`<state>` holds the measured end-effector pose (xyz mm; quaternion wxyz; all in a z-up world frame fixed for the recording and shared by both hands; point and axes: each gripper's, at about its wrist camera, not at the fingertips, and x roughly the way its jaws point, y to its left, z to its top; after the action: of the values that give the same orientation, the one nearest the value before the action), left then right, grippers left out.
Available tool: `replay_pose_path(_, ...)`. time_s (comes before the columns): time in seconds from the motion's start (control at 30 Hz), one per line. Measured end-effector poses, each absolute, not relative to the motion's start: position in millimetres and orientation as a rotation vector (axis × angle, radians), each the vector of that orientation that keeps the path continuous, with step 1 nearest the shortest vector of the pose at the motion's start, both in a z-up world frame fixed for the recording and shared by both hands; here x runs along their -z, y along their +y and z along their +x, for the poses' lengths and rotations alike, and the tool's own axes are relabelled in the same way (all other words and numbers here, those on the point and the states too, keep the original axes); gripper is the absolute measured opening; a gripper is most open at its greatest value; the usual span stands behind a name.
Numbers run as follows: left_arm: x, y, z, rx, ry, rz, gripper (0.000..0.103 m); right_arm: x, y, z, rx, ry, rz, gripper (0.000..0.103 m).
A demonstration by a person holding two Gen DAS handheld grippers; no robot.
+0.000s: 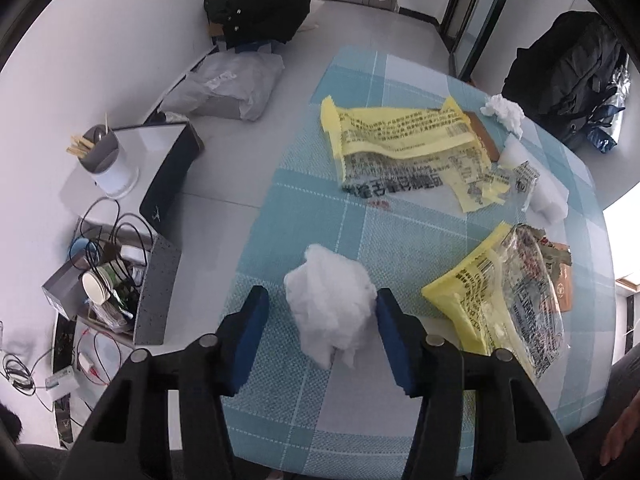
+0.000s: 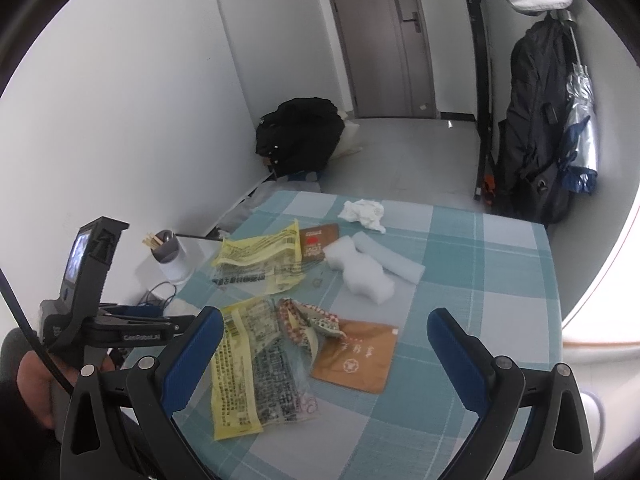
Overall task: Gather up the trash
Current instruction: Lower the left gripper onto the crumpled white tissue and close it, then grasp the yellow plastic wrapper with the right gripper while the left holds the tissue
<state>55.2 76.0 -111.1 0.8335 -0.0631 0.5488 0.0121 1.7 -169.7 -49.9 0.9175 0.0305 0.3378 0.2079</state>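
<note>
A fluffy white wad is flanked, barely touched, by the down-tilted left tongs; the right tongs are spread wide over crinkled wrappers at 12 o'clock.

A lived-in home: checked tablecloth on the table, entrance door far behind, backpack slumped on the tiled floor.
</note>
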Motion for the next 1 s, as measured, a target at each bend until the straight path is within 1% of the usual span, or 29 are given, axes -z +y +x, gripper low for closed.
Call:
replay_pose_path(0.03, 110.9, 75.7, 55.5, -0.015, 1.165, -0.139, 0.034, 50.3, -169.1, 1.3, -0.428, 0.697, 0.06, 0.103)
replay_pose_path(0.07, 110.4, 74.4, 55.6, -0.01, 1.166, -0.138, 0.026, 50.8, -168.6, 1.0, -0.428, 0.699, 0.058, 0.103)
replay_pose_path(0.1, 109.9, 72.6, 55.7, -0.005, 1.165, -0.135, 0.022, 51.3, -168.6, 1.1, -0.427, 0.701, 0.057, 0.103)
replay_pose_path(0.13, 109.8, 70.5, 55.4, 0.003, 1.166, -0.132, 0.015, 51.6, -168.8, 0.9, -0.426, 0.702, 0.057, 0.103)
replay_pose_path(0.17, 109.6, 69.0, 55.5, 0.004, 1.166, -0.13, 0.013, 52.0, -169.1, 0.9, -0.425, 0.704, 0.057, 0.103)
replay_pose_path(0.27, 104.5, 65.2, 53.3, 0.009, 1.142, -0.117, 0.011, 54.2, -171.0, 1.3, -0.414, 0.719, 0.061, 0.103)
replay_pose_path(0.47, 94.8, 61.4, 49.9, 0.045, 1.109, -0.135, 0.01, 62.8, -178.4, 7.8, -0.399, 0.784, 0.101, 0.102)
replay_pose_path(0.53, 91.1, 61.0, 48.8, 0.059, 1.098, -0.152, 0.01, 65.8, -181.9, 9.9, -0.396, 0.805, 0.122, 0.1)
replay_pose_path(0.6, 84.9, 61.2, 47.4, 0.074, 1.078, -0.165, 0.01, 67.6, -185.1, 12.0, -0.395, 0.828, 0.141, 0.095)
replay_pose_path(0.73, 75.9, 60.1, 46.0, 0.097, 1.047, -0.182, 0.01, 66.9, -187.4, 15.1, -0.394, 0.856, 0.144, 0.091)
replay_pose_path(0.77, 74.1, 60.3, 46.1, 0.101, 1.042, -0.186, 0.01, 66.2, -186.4, 15.8, -0.401, 0.862, 0.142, 0.089)
replay_pose_path(0.8, 71.4, 60.9, 46.2, 0.106, 1.034, -0.193, 0.01, 65.5, -184.1, 16.4, -0.414, 0.869, 0.138, 0.084)
replay_pose_path(0.87, 66.5, 61.2, 45.6, 0.118, 1.018, -0.207, 0.01, 64.4, -178.3, 16.6, -0.441, 0.881, 0.126, 0.08)
replay_pose_path(1.0, 55.8, 64.8, 42.9, 0.129, 0.985, -0.228, 0.01, 66.4, -153.5, 15.6, -0.528, 0.912, 0.09, 0.08)
